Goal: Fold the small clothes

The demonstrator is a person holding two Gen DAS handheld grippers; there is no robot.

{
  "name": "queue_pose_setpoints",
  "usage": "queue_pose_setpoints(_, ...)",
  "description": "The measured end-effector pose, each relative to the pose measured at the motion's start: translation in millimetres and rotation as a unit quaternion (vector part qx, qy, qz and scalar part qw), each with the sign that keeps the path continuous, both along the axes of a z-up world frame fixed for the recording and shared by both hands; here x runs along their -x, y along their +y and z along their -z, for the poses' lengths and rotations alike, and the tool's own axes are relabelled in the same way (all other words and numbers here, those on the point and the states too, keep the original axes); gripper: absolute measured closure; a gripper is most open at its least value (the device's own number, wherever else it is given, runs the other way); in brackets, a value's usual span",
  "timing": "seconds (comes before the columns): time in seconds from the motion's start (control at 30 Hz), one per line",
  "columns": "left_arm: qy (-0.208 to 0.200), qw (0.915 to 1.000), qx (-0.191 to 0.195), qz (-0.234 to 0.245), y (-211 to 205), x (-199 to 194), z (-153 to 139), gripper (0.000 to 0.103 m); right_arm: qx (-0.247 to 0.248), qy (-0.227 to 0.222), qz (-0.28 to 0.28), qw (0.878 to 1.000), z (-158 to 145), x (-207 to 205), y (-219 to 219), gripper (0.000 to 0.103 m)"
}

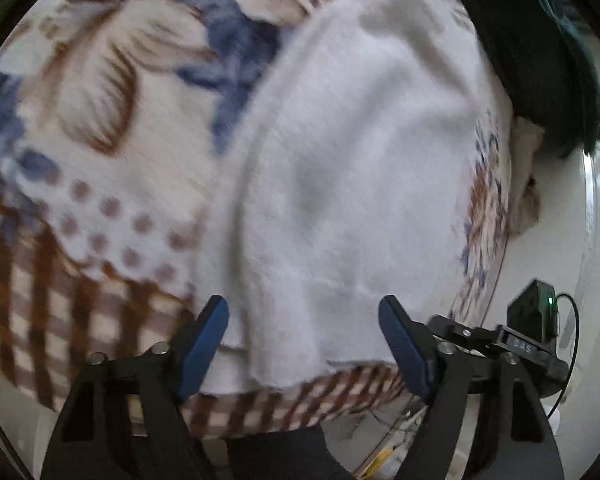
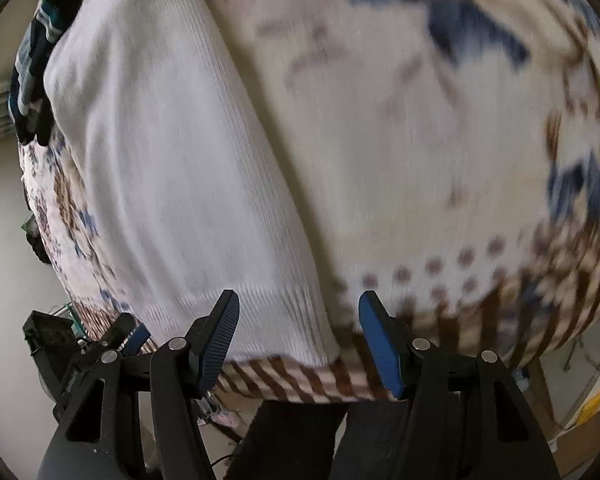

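A flowered and checked blanket (image 1: 100, 128) covers the surface under me, and the white knit garment (image 1: 360, 152) lies flat on it, its hem at the near edge, with a dark bundle of clothes (image 1: 540, 60) at its far end. My left gripper (image 1: 304, 344) hangs over that hem with fingers spread and nothing pinched. My right gripper (image 2: 300, 336) stands parted and empty over the hem's corner.

floral blanket (image 1: 112, 128) smeared by motion blur, dark garment (image 1: 540, 60) cut off at the frame edge, white garment's (image 2: 172, 168) far end out of view
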State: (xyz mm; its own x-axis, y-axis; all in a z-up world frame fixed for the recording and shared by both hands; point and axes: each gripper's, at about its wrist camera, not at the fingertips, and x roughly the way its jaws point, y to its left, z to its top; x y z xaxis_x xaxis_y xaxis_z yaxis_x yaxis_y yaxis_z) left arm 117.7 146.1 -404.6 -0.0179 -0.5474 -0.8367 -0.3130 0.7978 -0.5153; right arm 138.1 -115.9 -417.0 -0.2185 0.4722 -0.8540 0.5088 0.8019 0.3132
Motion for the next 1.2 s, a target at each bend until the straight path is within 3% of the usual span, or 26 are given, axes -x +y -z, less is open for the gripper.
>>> queue_pose_setpoints(0.07,0.002,0.9995,-0.013,0.030,-10,1,6,0.064,0.004,0.000,-0.001,1.000,4,7,11,0.038)
queue_pose_setpoints(0.1,0.002,0.9991,-0.020,0.038,-14,1,8,0.092,0.007,0.002,-0.001,1.000,6,9,14,0.038)
queue_pose_setpoints(0.2,-0.016,0.9983,-0.034,0.045,-16,5,6,0.096,0.011,0.005,-0.001,1.000,12,12,24,0.038)
queue_pose_setpoints(0.43,-0.059,0.9965,-0.046,0.036,8,24,-17,0.097,0.025,0.006,0.001,1.000,22,16,35,0.038)
queue_pose_setpoints(0.6,-0.059,0.9965,-0.053,0.028,19,31,-11,0.097,0.016,0.011,0.001,1.000,33,24,45,0.038)
queue_pose_setpoints(0.63,-0.056,0.9967,-0.052,0.026,19,33,-8,0.097,0.020,0.000,-0.004,1.000,32,25,48,0.043)
queue_pose_setpoints(0.67,-0.054,0.9968,-0.052,0.029,22,36,-8,0.098,0.024,-0.009,-0.007,1.000,30,26,49,0.072)
queue_pose_setpoints(0.7,-0.052,0.9966,-0.055,0.033,23,38,-8,0.098,0.024,-0.013,-0.009,1.000,30,27,51,0.090)
queue_pose_setpoints(0.73,-0.053,0.9963,-0.057,0.036,20,40,-8,0.098,0.027,-0.014,-0.008,1.000,28,29,52,0.093)
queue_pose_setpoints(0.83,-0.047,0.9959,-0.060,0.048,16,47,-4,0.098,0.030,-0.011,-0.009,0.999,21,34,52,0.094)
queue_pose_setpoints(0.97,-0.018,0.9965,-0.065,0.048,19,49,25,0.097,0.042,-0.004,-0.037,0.998,18,34,55,0.094)
queue_pose_setpoints(1.1,0.008,0.9998,-0.006,0.016,27,39,22,0.093,0.044,0.008,-0.072,0.996,26,27,65,0.093)
queue_pose_setpoints(1.17,-0.006,0.9997,0.022,0.007,31,36,7,0.083,0.032,0.013,-0.078,0.996,26,22,69,0.082)
queue_pose_setpoints(1.2,-0.012,0.9998,0.017,0.002,35,35,-2,0.066,0.017,0.016,-0.076,0.997,25,21,69,0.075)
